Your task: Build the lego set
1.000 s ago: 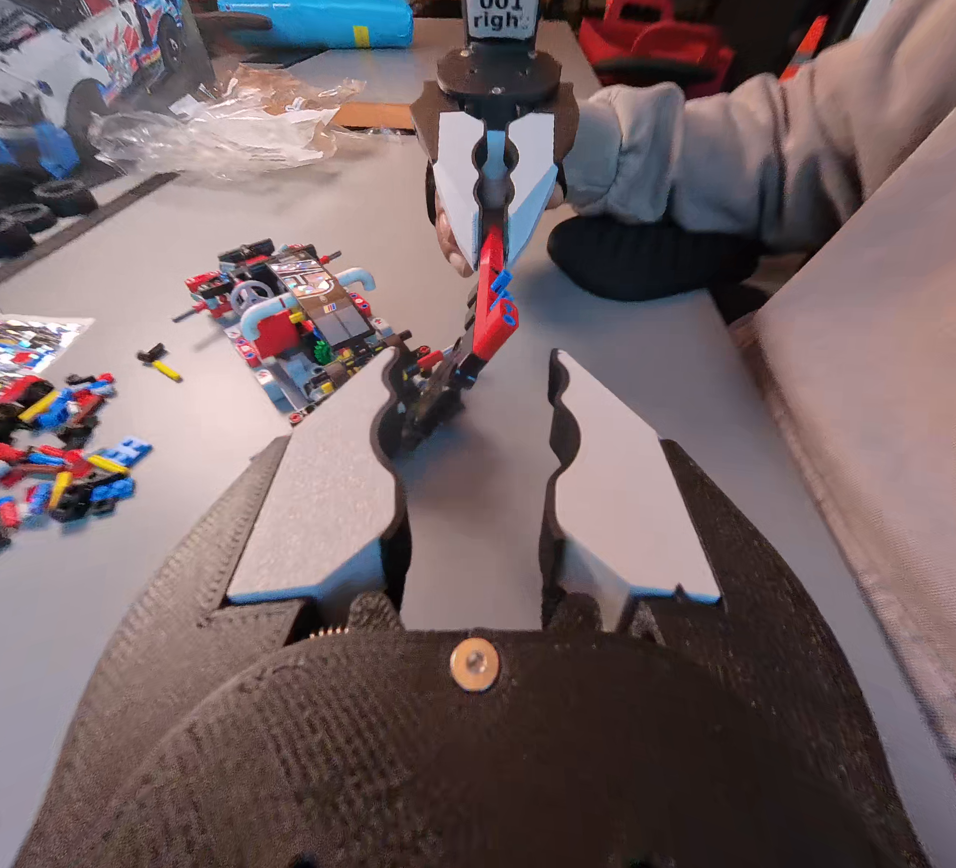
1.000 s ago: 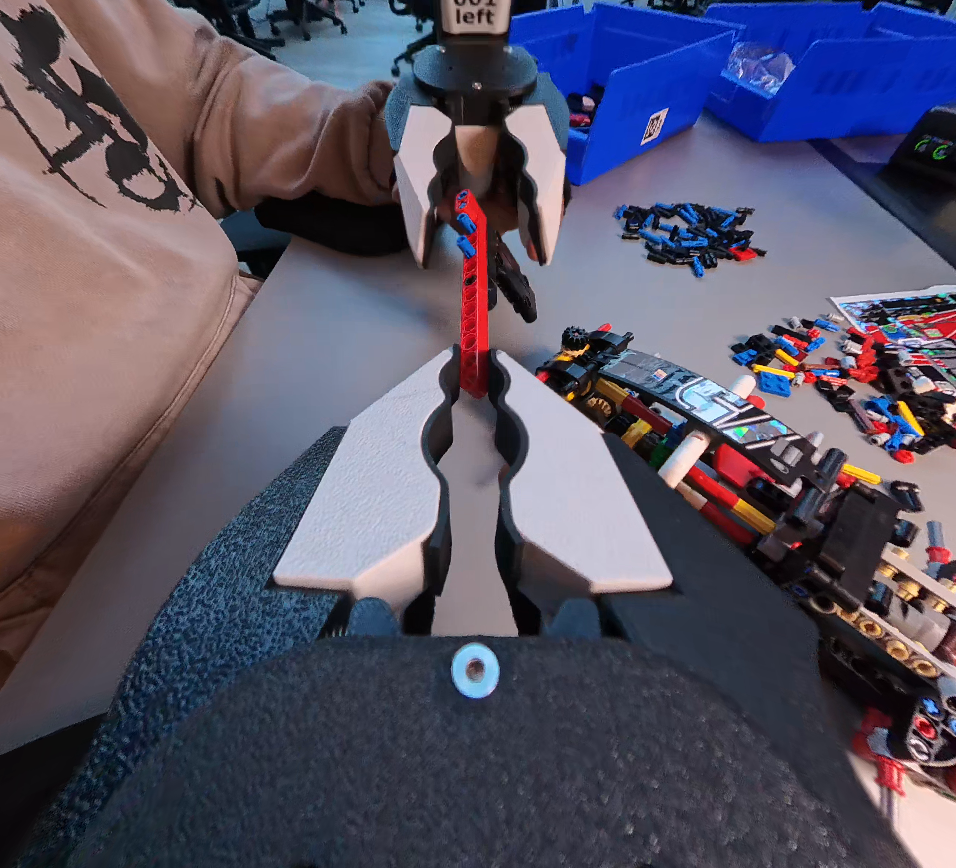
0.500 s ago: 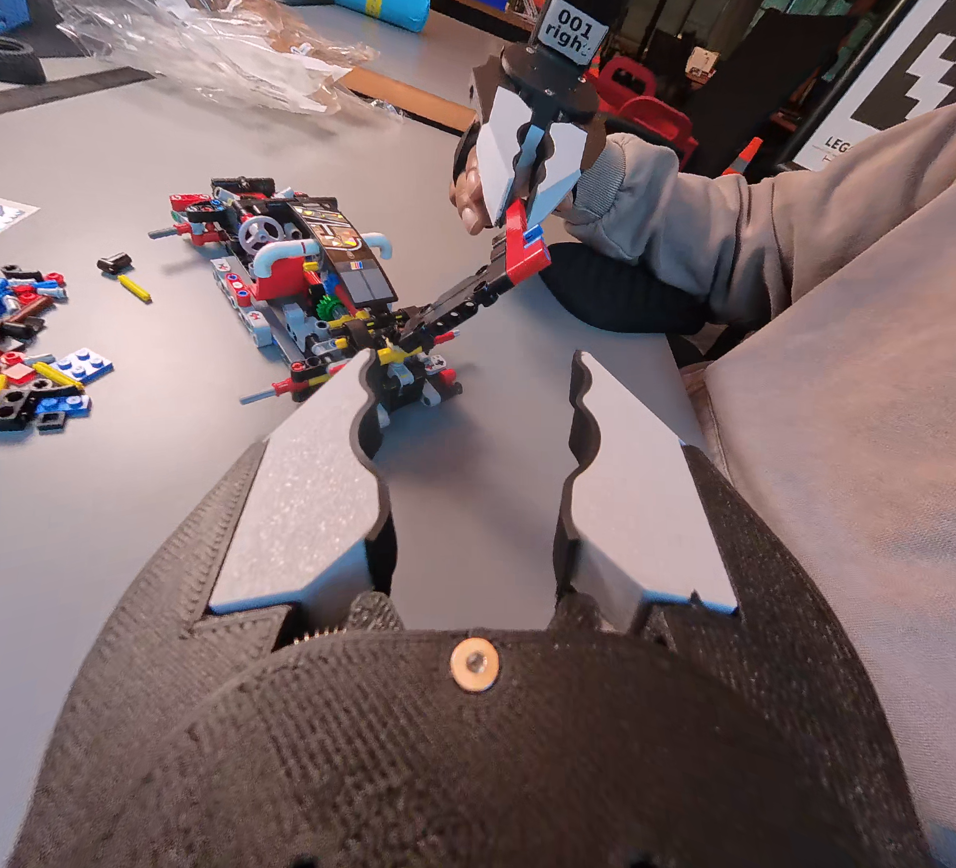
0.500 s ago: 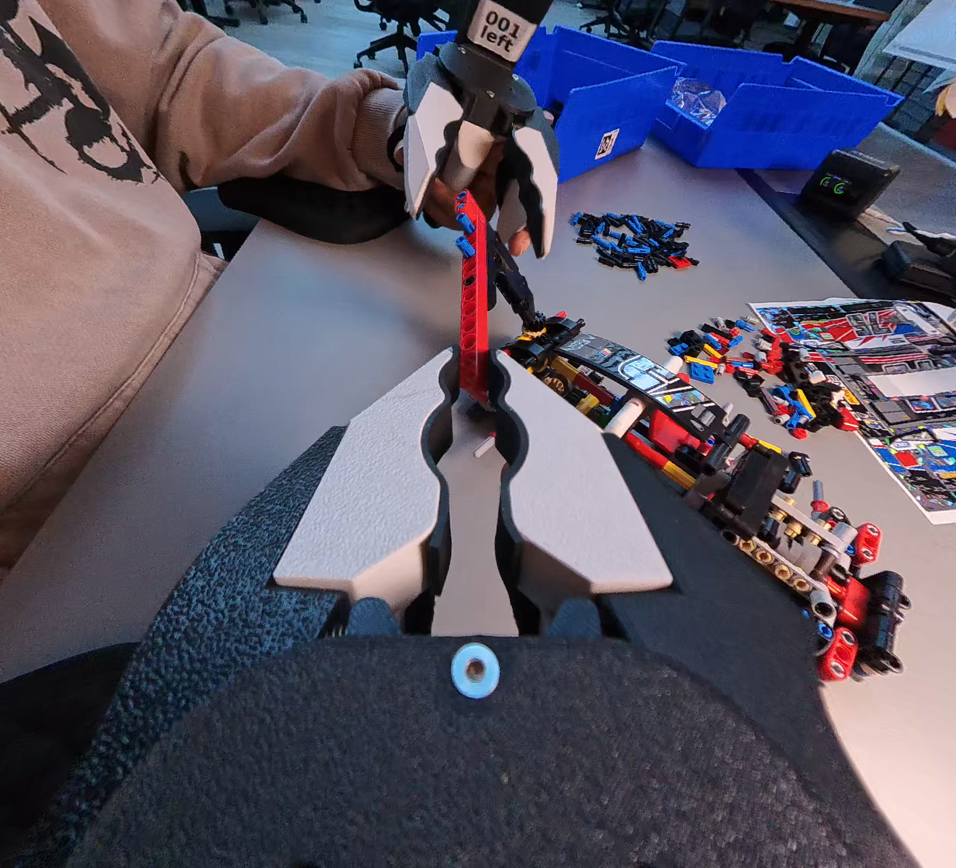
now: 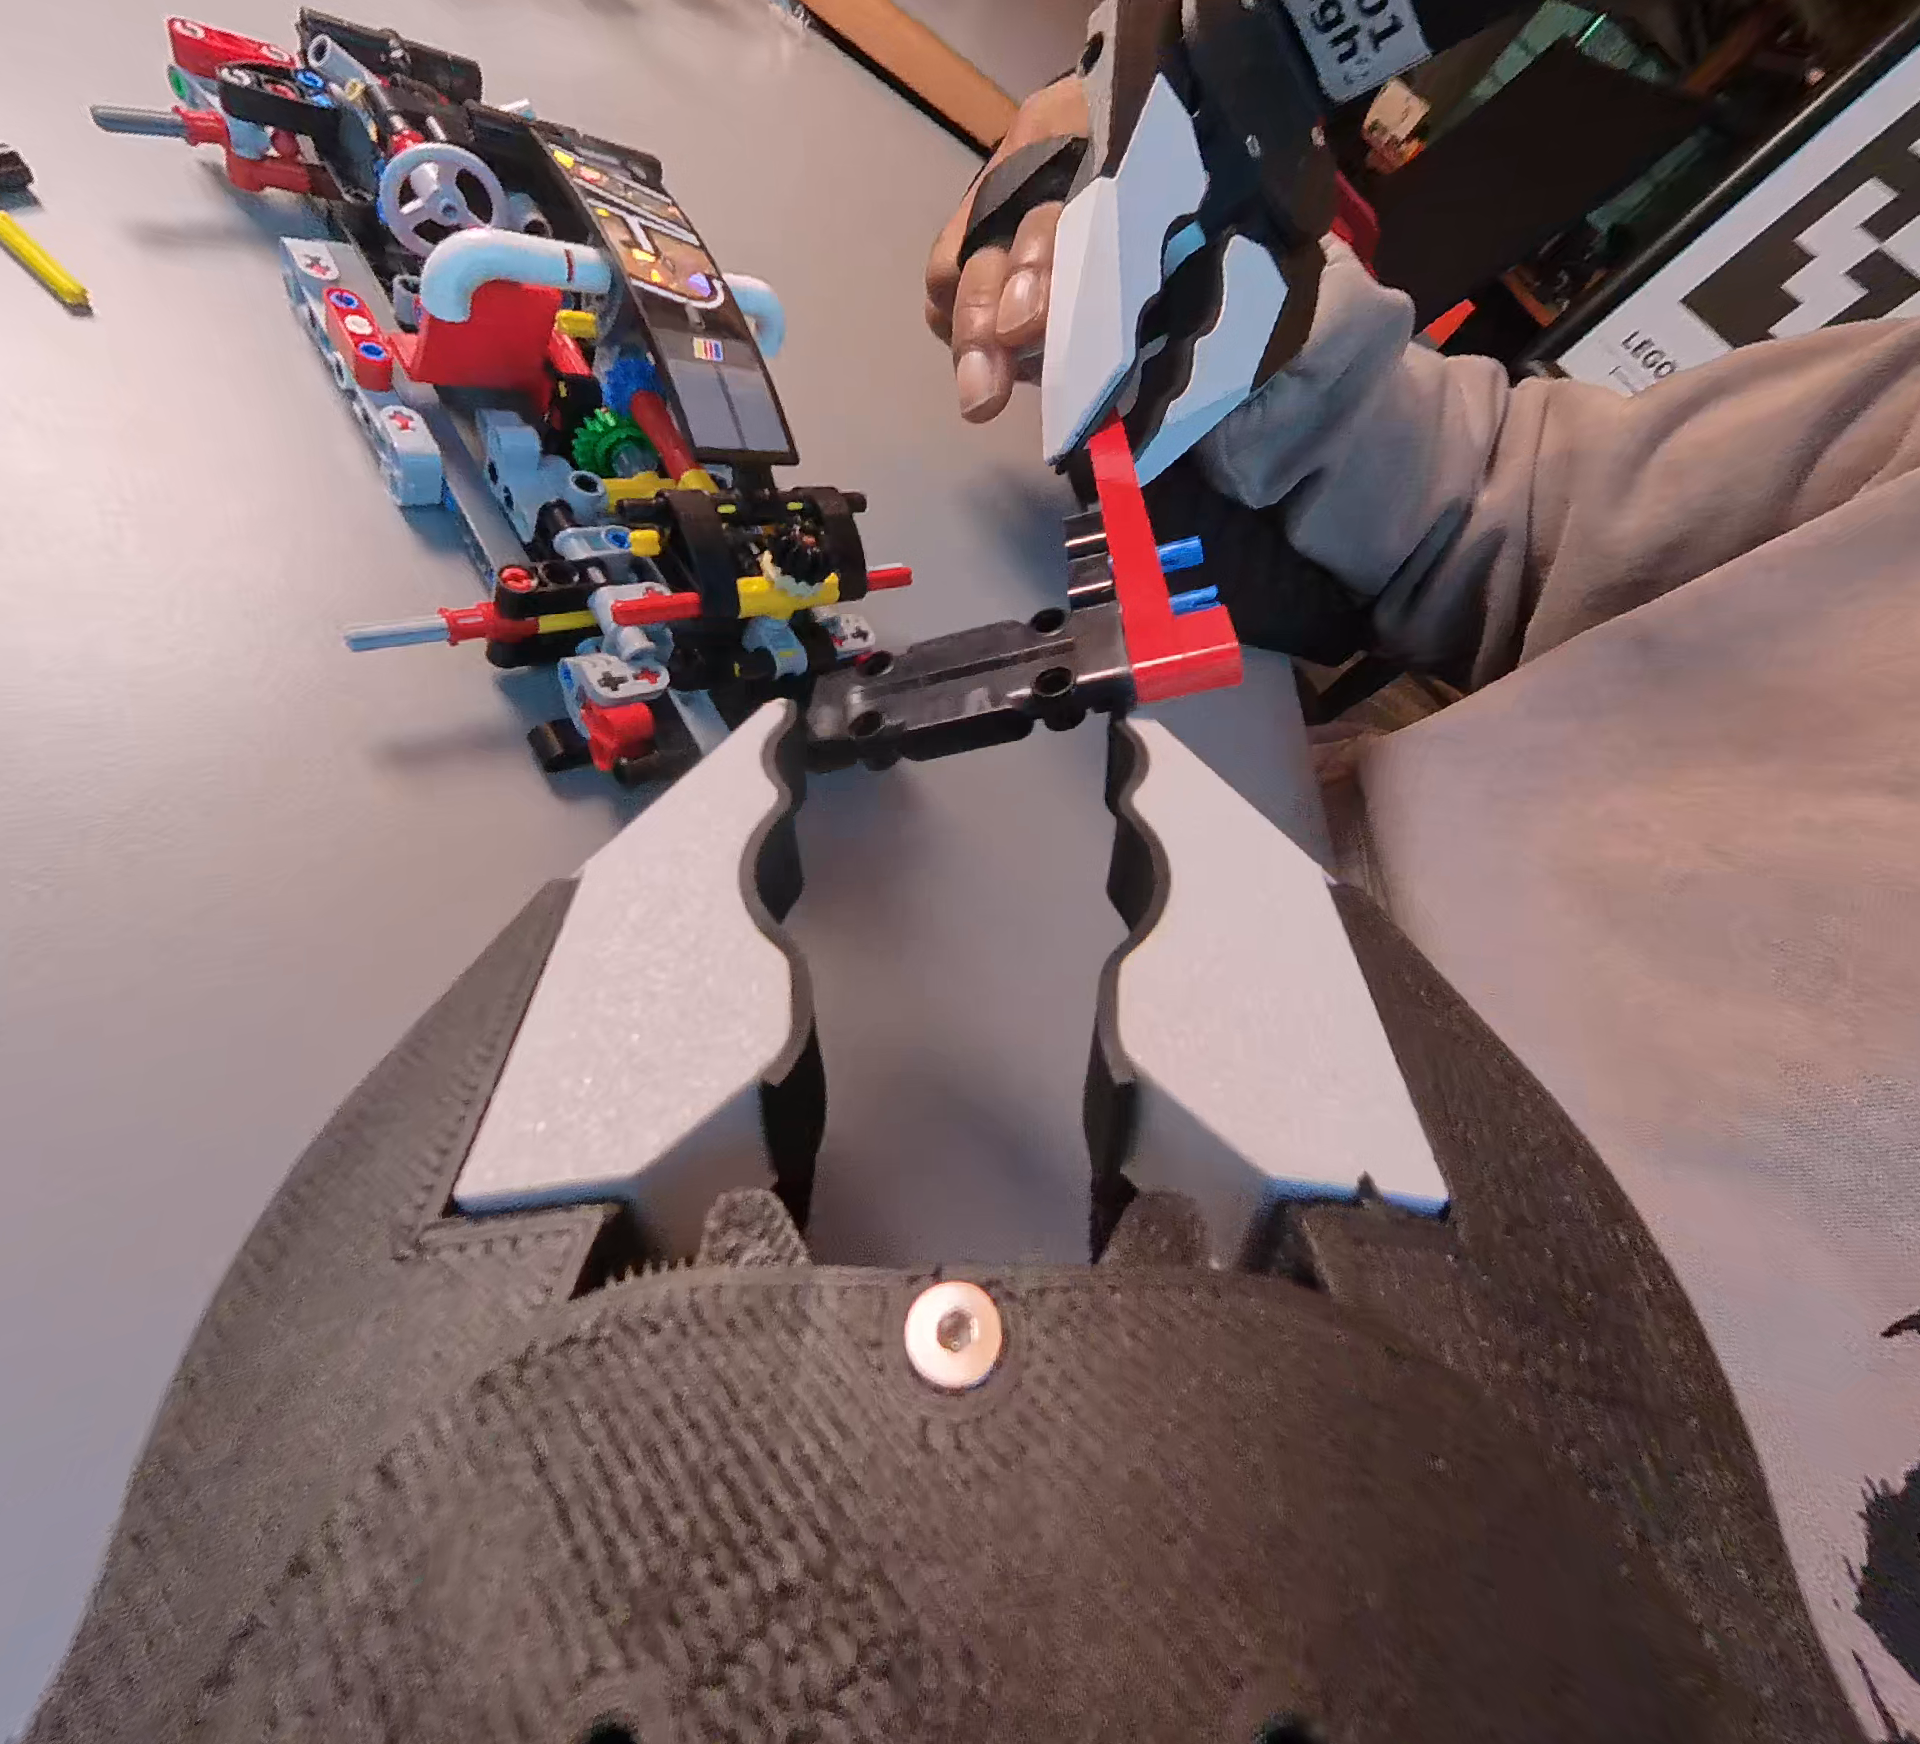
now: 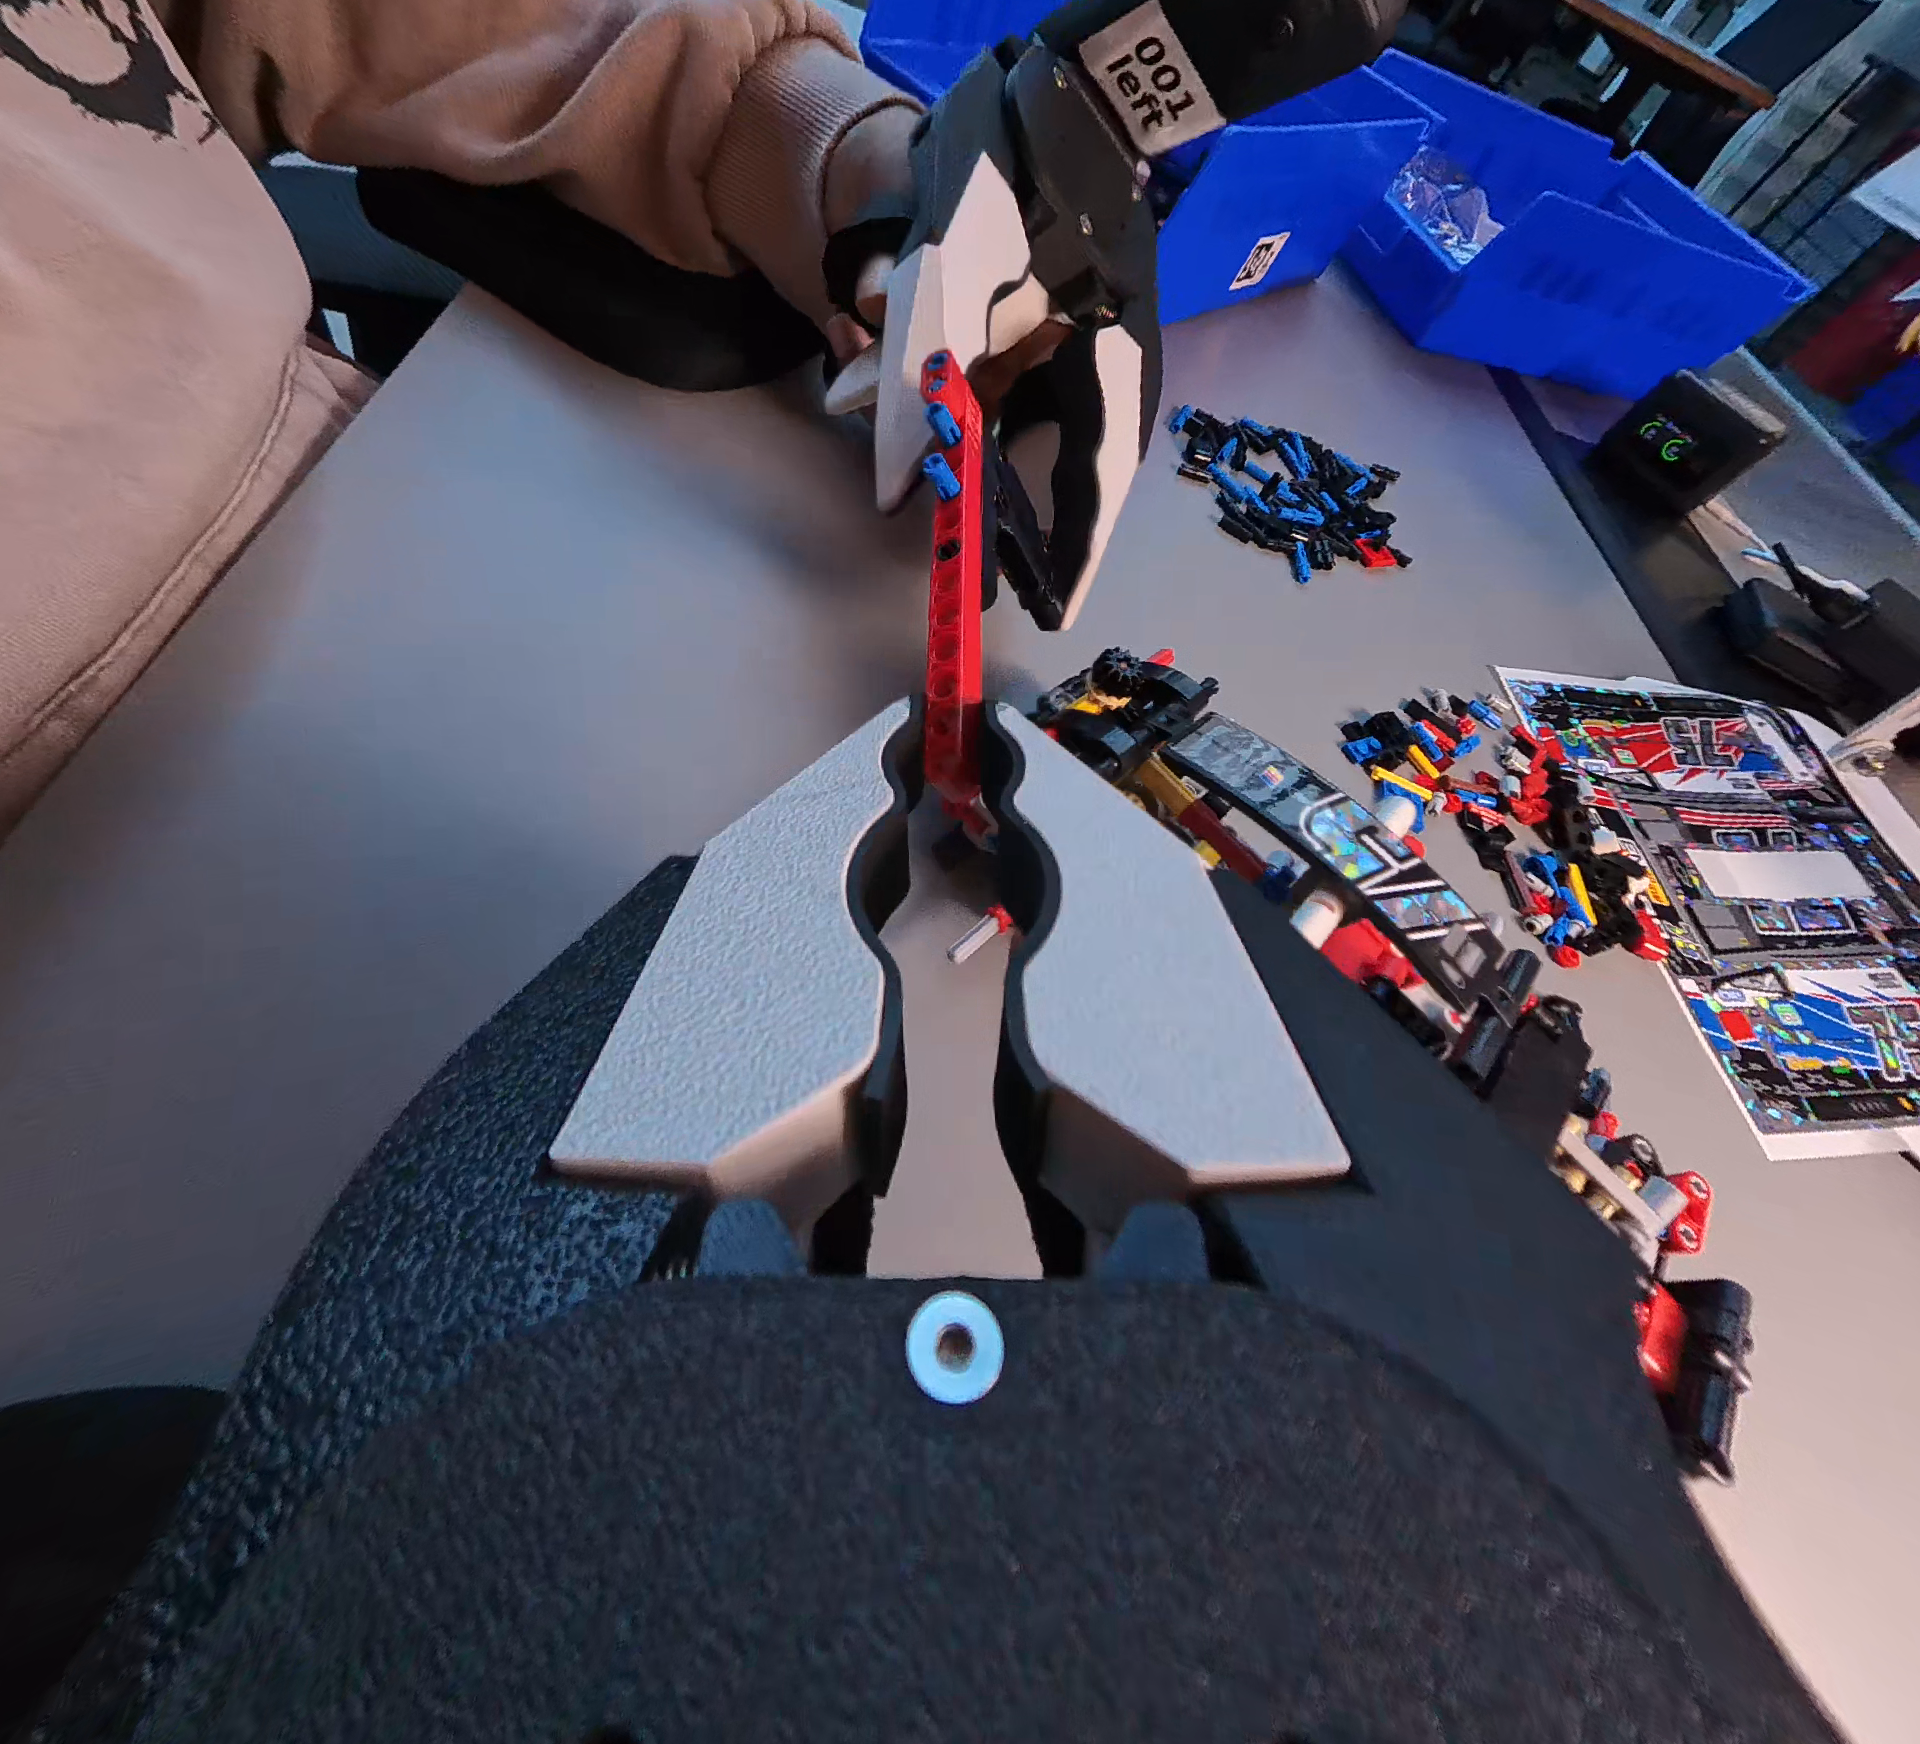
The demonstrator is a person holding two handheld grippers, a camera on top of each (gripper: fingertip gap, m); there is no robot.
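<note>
Right claw (image 6: pixel 951 738) grips the red beam (image 6: pixel 954 614) near its end; left claw (image 5: pixel 951 738) hangs open — its tips at the attached black piece (image 5: pixel 956 686), just beside the car chassis (image 5: pixel 540 364) on the worktop (image 5: pixel 156 655). Best brace before pressing.

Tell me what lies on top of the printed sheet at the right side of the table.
Loose red, black and blue pieces cover the printed sheet's near-left edge. The print beneath them is hidden.

Red beam (image 6: pixel 951 614) now nearer the car chassis (image 5: pixel 561 406).
</note>
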